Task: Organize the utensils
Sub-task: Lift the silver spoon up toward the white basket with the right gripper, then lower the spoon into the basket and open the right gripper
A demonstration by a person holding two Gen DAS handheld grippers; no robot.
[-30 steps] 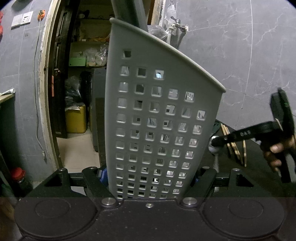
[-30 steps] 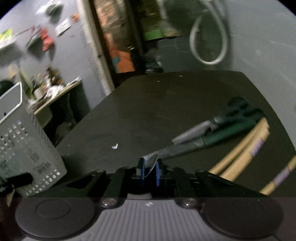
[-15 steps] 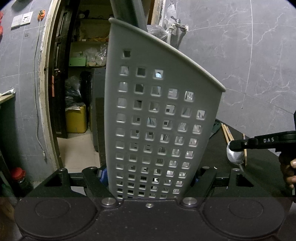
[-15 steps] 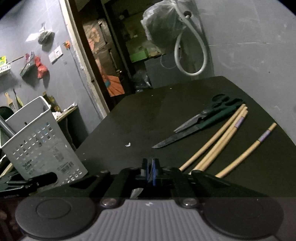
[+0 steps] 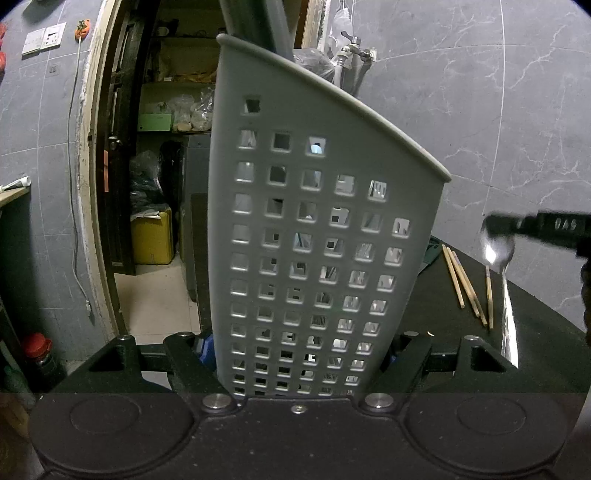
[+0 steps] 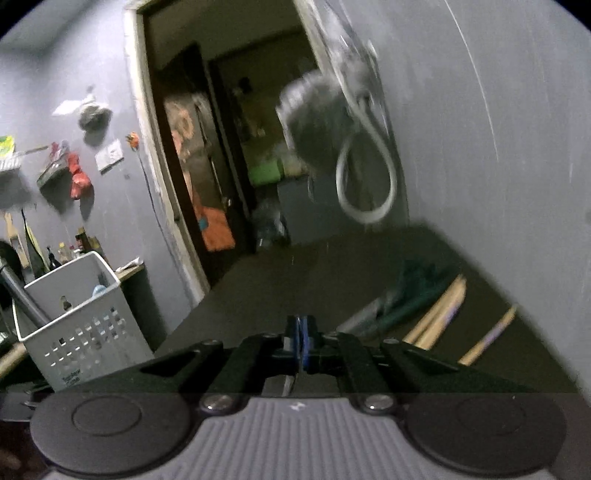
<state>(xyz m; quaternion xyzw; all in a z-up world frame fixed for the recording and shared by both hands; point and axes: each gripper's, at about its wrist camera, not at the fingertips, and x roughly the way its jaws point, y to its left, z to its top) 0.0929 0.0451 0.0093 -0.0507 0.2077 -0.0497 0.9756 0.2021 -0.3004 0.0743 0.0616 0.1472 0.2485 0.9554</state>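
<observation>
My left gripper (image 5: pixel 299 362) is shut on the grey perforated utensil basket (image 5: pixel 317 236) and grips its lower wall. The basket also shows at the left of the right wrist view (image 6: pixel 79 325). My right gripper (image 6: pixel 300 343) is shut on a metal spoon (image 5: pixel 498 254). In the left wrist view the spoon hangs bowl-up from that gripper's fingers (image 5: pixel 535 225) at the right, above the table. Green-handled scissors and a knife (image 6: pixel 402 299) and several wooden chopsticks (image 5: pixel 465 284) lie on the dark table (image 6: pixel 295 280).
A grey handle (image 5: pixel 255 22) sticks up out of the basket. A grey tiled wall with a tap and hose (image 6: pixel 365 177) stands behind the table. An open doorway (image 5: pixel 155 166) lies to the left.
My right gripper has lifted the spoon off the table and risen; its view tilted up and blurred. In the left wrist view the spoon moved right and up. The left gripper and basket stayed still.
</observation>
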